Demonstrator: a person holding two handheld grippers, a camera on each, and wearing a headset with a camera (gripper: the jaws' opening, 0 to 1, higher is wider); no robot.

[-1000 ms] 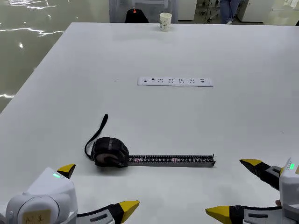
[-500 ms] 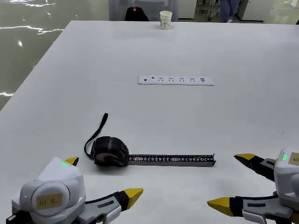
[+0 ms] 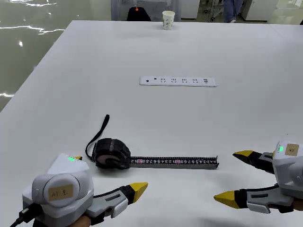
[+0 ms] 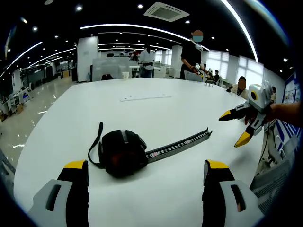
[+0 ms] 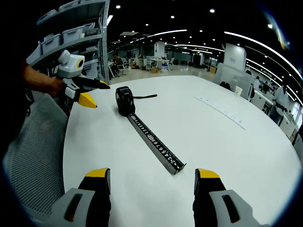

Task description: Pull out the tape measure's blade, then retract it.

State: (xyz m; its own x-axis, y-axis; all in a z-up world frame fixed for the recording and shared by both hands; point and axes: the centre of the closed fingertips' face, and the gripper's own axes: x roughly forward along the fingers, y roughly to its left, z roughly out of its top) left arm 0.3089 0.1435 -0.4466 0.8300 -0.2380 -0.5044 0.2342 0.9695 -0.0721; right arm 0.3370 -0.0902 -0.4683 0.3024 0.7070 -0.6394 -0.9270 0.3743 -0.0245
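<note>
Tape measure (image 3: 111,153) sits on the white table (image 3: 142,52), close to the near edge and left of its middle, with its black wrist strap (image 3: 98,135) trailing from the case toward the far edge. Its blade (image 3: 175,162) is drawn out and lies flat on the tabletop, running rightward along the near edge. The left gripper (image 3: 108,173) hovers just on the near side of the case, jaws spread wide and touching nothing. The right gripper (image 3: 234,176) hangs just beyond the blade's tip toward the right edge, jaws likewise spread and empty. A power strip (image 3: 178,81) lies at mid-table, and a paper cup (image 3: 168,20) stands by the far edge.
</note>
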